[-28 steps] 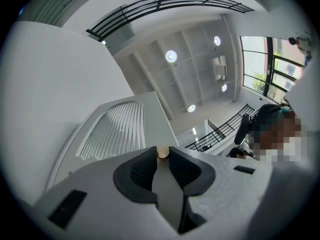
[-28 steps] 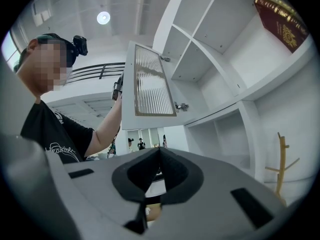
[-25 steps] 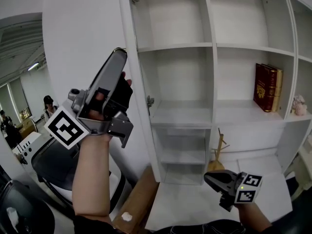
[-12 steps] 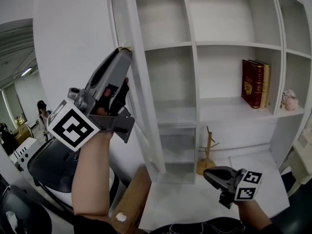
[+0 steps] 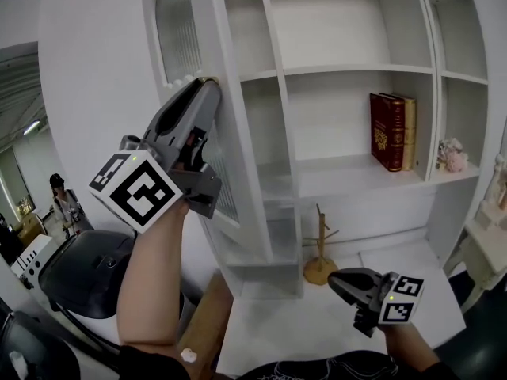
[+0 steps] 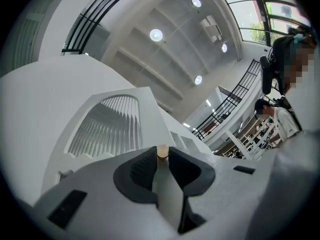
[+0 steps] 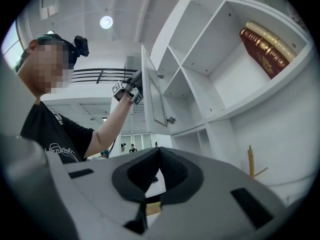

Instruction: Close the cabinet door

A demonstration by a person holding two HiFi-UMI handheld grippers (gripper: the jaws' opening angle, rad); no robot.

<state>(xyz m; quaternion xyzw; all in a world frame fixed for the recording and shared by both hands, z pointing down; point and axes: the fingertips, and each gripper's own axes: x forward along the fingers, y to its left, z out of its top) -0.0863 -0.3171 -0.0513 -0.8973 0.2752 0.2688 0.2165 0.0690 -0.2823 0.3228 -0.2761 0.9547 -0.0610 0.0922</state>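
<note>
Pinching the free edge of the cabinet door (image 5: pixel 181 34) beside its small knob (image 6: pixel 162 151), the left tongs (image 5: pixel 204 87) hold it partly open, out from the cabinet (image 5: pixel 333 70). The right tongs (image 5: pixel 339 280) are closed on nothing (low, idle). The door is probably light and stiff, with breakable ribbed glass; grip the frame.

The white cabinet door with the ribbed glass panel (image 5: pixel 238 133), edge-on a second ago, has swung out toward the open white shelves (image 5: pixel 348 70), and its arched pane now shows. The left gripper (image 5: pixel 207 84), clamped on the door's small pale round knob (image 6: pixel 162 151), has travelled rightward with it and rolled.
</note>
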